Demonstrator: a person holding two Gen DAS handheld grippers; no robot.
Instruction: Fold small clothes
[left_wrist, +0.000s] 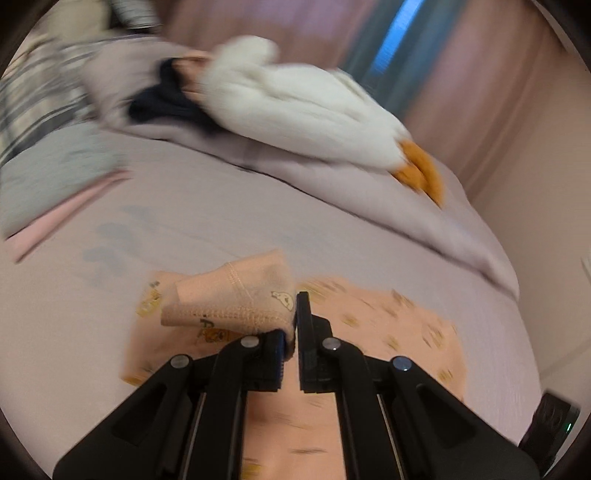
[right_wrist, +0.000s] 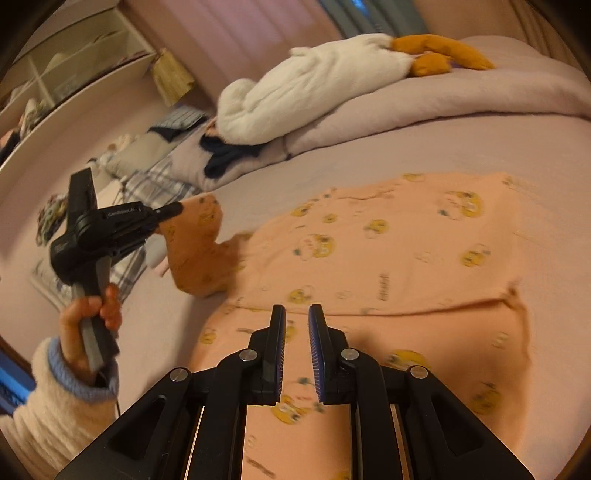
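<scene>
A small peach garment (right_wrist: 388, 258) printed with yellow cartoon birds lies spread on the pale lilac bed. My left gripper (left_wrist: 295, 317) is shut on its sleeve cuff (left_wrist: 236, 299) and holds it lifted above the cloth. In the right wrist view the left gripper (right_wrist: 173, 210) shows at the left, pinching the raised sleeve (right_wrist: 199, 243). My right gripper (right_wrist: 297, 314) hovers over the garment's near part with a narrow gap between its fingers and nothing in them.
A white plush duck (right_wrist: 314, 85) with orange feet lies on the rolled lilac duvet (right_wrist: 461, 103) at the back. Dark and plaid clothes (right_wrist: 159, 181) are piled at the left. Folded grey and pink items (left_wrist: 55, 184) lie left. A shelf unit (right_wrist: 74, 66) stands behind.
</scene>
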